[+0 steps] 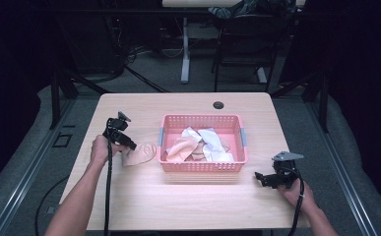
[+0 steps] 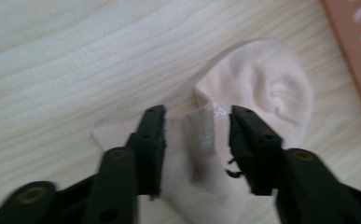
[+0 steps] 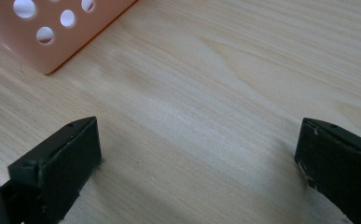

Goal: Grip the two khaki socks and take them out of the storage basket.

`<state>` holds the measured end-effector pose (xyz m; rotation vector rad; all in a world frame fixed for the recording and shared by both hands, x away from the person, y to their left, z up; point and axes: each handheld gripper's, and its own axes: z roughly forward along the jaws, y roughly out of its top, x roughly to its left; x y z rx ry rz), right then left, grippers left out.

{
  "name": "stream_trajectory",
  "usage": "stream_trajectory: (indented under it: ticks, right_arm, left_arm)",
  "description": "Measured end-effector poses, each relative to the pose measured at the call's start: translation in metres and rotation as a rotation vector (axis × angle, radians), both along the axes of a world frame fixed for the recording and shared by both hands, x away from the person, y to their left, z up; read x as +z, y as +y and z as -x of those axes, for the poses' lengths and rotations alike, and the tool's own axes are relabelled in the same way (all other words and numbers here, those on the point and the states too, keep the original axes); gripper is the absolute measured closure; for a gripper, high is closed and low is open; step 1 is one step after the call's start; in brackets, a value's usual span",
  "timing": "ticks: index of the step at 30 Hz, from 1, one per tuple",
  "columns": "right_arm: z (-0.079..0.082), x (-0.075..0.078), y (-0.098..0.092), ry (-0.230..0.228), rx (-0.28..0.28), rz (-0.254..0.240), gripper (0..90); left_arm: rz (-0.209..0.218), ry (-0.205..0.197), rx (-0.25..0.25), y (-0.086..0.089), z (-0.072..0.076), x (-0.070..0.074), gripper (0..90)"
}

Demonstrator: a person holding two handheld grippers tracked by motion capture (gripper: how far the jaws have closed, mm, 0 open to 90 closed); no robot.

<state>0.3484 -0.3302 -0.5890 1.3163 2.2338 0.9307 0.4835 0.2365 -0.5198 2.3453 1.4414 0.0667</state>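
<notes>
Sock [image 2: 243,121], peach-coloured, lies flat on the table [image 1: 143,206] just left of the pink basket [image 1: 203,167]. It sits between the half-open jaws of the left gripper [image 2: 197,116], whose pads seem clear of the cloth, probably after setting it down for sorting. Right gripper [image 3: 197,154] rests wide open and empty near the basket's corner. Farther off, the basket's heaped socks [image 1: 203,145] overlap, so their number is unclear
</notes>
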Motion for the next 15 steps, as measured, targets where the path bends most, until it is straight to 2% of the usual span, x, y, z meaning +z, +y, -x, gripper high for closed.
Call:
stream_trajectory:
  ticks: [2,6,10,15]
  right_arm:
    - [0.0,0.0,0.0,0.0,0.0,0.0,0.0]
    - [0.0,0.0,0.0,0.0,0.0,0.0,0.0]
    - [0.0,0.0,0.0,0.0,0.0,0.0,0.0]
    - [0.0,0.0,0.0,0.0,0.0,0.0,0.0]
  left_arm:
    - [0.009,-0.012,-0.003,-0.001,0.0,0.01,40.1]
    - [0.009,-0.066,-0.019,-0.007,0.0,0.038,20.5]
    - [0.023,-0.121,-0.051,-0.021,-0.002,0.066,14.3]
    - [0.021,-0.161,-0.11,-0.042,-0.005,0.084,7.4]
